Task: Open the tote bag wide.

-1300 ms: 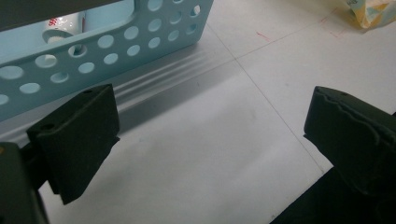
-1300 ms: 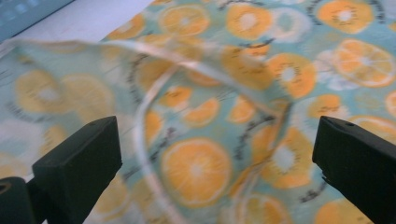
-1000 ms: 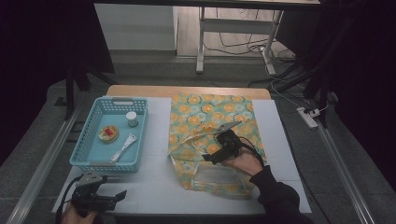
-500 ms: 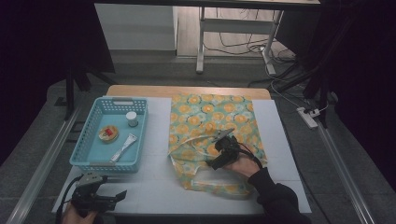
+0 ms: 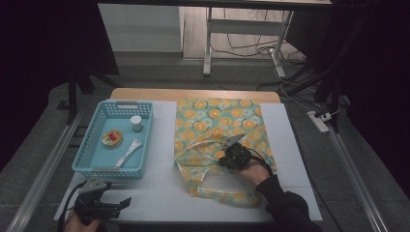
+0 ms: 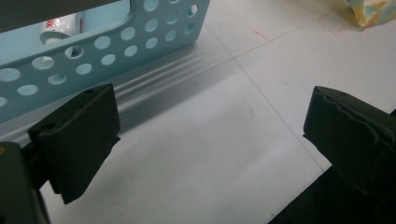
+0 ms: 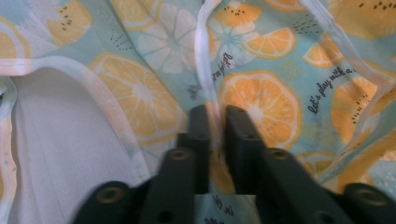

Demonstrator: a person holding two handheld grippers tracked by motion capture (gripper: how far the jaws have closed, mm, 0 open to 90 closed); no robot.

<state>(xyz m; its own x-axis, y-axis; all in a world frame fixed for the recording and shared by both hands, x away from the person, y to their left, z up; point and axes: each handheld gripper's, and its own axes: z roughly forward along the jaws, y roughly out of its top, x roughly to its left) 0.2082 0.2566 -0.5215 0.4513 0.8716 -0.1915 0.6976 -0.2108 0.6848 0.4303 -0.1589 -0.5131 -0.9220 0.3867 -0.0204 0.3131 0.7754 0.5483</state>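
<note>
Orange-slice fabric makes up the tote bag (image 5: 220, 137), which is lying flat across the middle of a white table (image 5: 159, 193), its open end and handles nearest the person. To its left a light blue basket (image 5: 87, 162) is sitting, holding a small jar (image 5: 137, 123), a round tin (image 5: 112, 138) and a white tube (image 5: 128, 152).

Reaching in from the lower right, the right gripper (image 5: 226, 157) is resting on the bag near its mouth. Its jaws have just been closing, and in the right gripper view they are standing almost together, pinching a fold of the cloth beside the white-edged strap (image 7: 205, 70) that is running up between them. So the bag is directly under and inside this claw, touching both pads (image 7: 200, 121).

Near the bottom left corner the left gripper (image 5: 118, 205) is hovering over bare table, just in front of the basket and well apart from the bag. Its jaws are standing wide apart with nothing between them.

By the look of it, the step in hand is taking hold of the bag's upper layer to open it. Next, the right hand probably needs to lift gently, raising that layer without dragging the whole bag, while the left gripper is free to fetch something from the basket.
</note>
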